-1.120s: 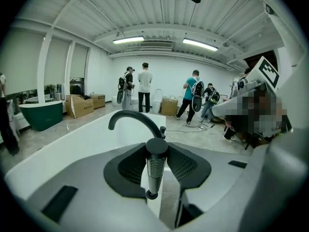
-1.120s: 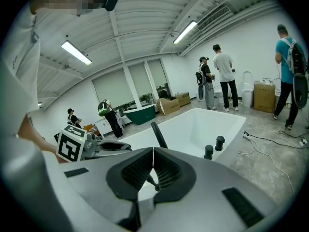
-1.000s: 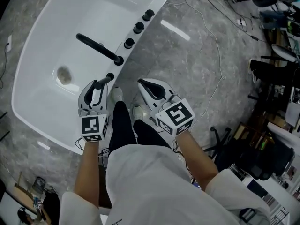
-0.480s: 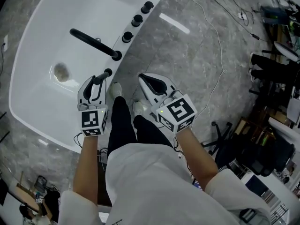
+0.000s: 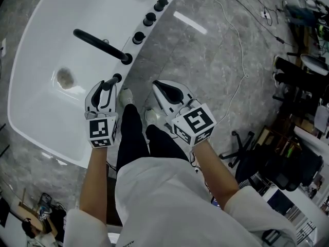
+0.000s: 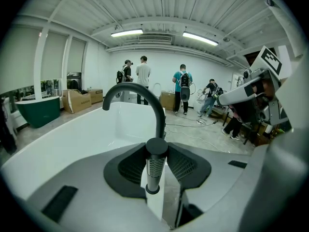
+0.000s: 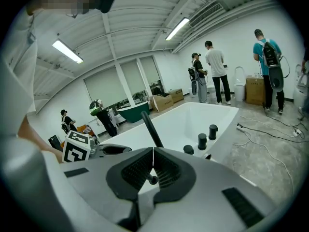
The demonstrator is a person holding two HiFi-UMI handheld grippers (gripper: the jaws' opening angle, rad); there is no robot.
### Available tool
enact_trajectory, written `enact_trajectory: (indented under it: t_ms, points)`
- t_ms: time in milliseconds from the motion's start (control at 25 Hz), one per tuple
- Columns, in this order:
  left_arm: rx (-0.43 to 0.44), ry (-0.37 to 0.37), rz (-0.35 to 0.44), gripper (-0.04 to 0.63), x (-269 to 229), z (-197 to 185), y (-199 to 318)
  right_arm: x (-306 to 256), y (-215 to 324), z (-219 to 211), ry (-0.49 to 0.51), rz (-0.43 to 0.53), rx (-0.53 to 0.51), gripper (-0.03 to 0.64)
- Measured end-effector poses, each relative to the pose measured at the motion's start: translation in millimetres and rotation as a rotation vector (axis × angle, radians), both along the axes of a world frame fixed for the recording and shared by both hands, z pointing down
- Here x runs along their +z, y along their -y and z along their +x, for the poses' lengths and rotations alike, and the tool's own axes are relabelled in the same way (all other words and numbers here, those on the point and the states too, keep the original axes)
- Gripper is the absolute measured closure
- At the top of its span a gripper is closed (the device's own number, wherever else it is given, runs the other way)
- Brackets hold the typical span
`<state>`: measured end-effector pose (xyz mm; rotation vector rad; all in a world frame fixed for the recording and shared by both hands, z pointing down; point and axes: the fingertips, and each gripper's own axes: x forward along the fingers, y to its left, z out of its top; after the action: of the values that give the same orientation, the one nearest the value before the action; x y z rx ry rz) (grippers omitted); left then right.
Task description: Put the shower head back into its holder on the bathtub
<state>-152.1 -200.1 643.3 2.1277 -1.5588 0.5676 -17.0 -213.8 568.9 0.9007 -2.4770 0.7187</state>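
Observation:
The white bathtub (image 5: 36,60) lies at upper left in the head view, with a black spout (image 5: 100,45) and three black knobs (image 5: 149,18) along its right rim. My left gripper (image 5: 103,92) is shut on the black stick-shaped shower head (image 5: 112,83), whose far end reaches a small black ring on the rim near the spout's base. In the left gripper view the shower head (image 6: 155,166) stands upright between the pads, with the curved spout (image 6: 140,93) behind it. My right gripper (image 5: 163,90) hangs over the floor beside the tub, shut and holding nothing (image 7: 153,151).
The tub's drain (image 5: 66,78) is left of my left gripper. Cables (image 5: 236,40) trail over the grey floor, and a chair base (image 5: 239,143) and dark equipment crowd the right side. My own legs and shoes (image 5: 126,99) stand by the tub. Several people (image 6: 143,76) stand far off.
Both grippers have sunk a little toward the tub rim. The shower head stays in my left gripper, and the right gripper stays shut.

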Motion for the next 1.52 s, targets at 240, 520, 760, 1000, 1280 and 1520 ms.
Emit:
enact_trajectory:
  t_ms: [240,520,760,1000,1280,1520]
  points:
    - [0.022,0.012,-0.016,0.453,0.5,4.4,5.6,-0.8,3.4,1.9,0.002,-0.005,0.008,0.598]
    - [0.034,0.043,-0.054,0.453,17.9,4.7,2.1,-0.6,6.7,7.8,0.001,-0.005,0.018,0.598]
    - [0.066,0.064,-0.078,0.451,23.0,14.7,-3.5,-5.5,0.4,15.9,0.001,0.008,0.011,0.598]
    - [0.046,0.093,-0.099,0.410,24.8,17.1,-7.7,-18.0,-12.4,26.1,0.003,0.036,-0.005,0.598]
    - [0.012,0.120,-0.065,0.400,-7.9,25.1,-28.7,-45.7,-39.7,37.8,0.019,0.085,-0.053,0.598]
    - [-0.038,0.073,0.000,0.420,-63.6,43.8,-60.0,-77.8,-68.8,53.1,0.055,0.122,-0.073,0.598]
